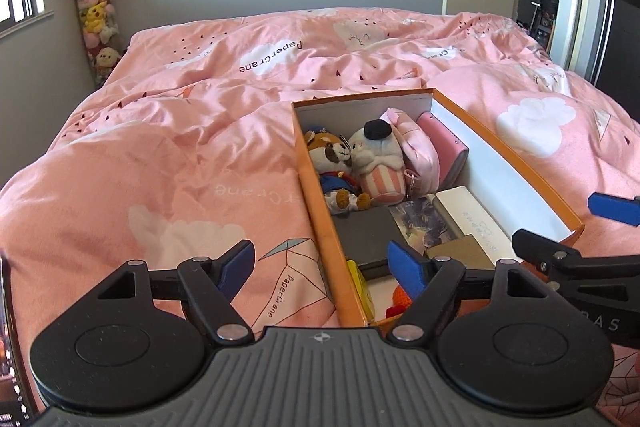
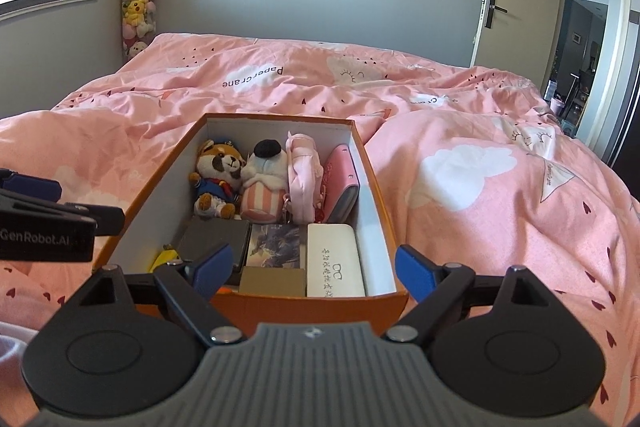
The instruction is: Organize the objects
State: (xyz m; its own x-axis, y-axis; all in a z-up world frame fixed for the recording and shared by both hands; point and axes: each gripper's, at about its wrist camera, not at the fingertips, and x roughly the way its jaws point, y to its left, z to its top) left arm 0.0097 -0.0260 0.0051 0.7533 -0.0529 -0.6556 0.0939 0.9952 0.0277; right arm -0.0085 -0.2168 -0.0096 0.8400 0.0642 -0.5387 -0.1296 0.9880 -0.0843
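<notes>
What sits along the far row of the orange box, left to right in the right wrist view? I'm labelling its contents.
Red panda plush → white plush with a black cap → pink pouch → pink case against the right wall of the orange box.

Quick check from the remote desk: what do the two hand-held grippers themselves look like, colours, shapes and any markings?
Both match. The left hand-held gripper has blue pads on black linkage arms with silver pivot pins, round black discs either side, and a ribbed grey body bearing a small round emblem. The right hand-held gripper is built the same. Seen from the right wrist view, the left one's black side reads "GenRobot.AI" in white. No cables or sleeves show.
</notes>
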